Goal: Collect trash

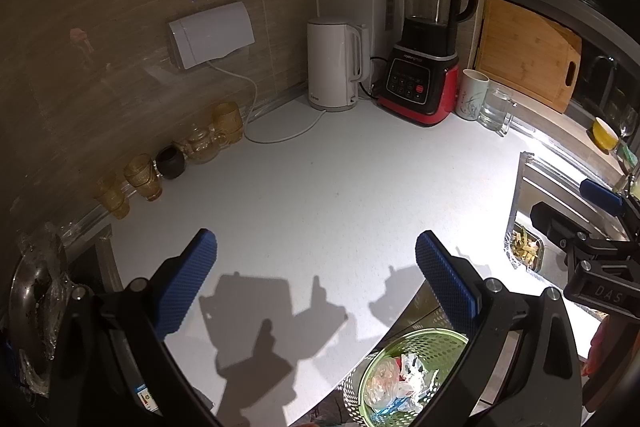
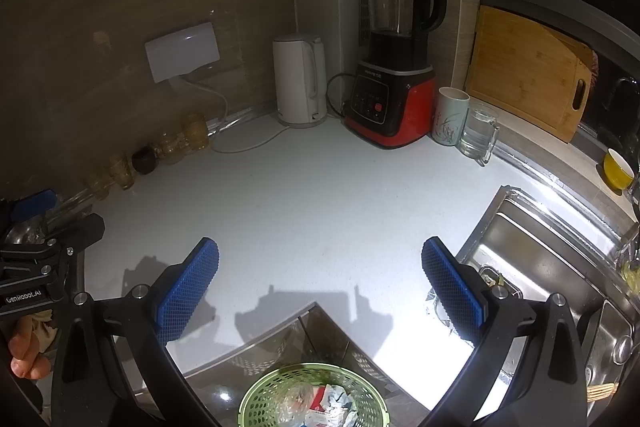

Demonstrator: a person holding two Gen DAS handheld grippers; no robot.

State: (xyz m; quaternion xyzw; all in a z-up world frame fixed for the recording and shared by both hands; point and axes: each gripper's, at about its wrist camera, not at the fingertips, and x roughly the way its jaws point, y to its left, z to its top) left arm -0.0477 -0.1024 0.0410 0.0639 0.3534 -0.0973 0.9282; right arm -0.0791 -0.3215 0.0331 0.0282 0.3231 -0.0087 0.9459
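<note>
Apparently between pickups, the left gripper point(image 1: 316, 275) and right gripper point(image 2: 320, 283) both hang spread apart and empty. Crumpled trash point(image 2: 320, 403) fills the green basket point(image 2: 256, 393) at bottom centre; the next move, I judge, calls for seeking remaining scraps, perhaps the foil point(image 2: 440, 307) at lower right.

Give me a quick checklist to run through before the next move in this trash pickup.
1. Left hand-held gripper open and holding nothing: ok.
2. Right hand-held gripper open and holding nothing: ok.
3. Green bin below the counter edge within view, crumpled trash already inside: ok.
4. Loose trash left on the counter: one crumpled piece lies by the sink, partly hidden by the right finger: not ok.
5. Whether the scraps in the sink container count as trash: cannot tell.
</note>
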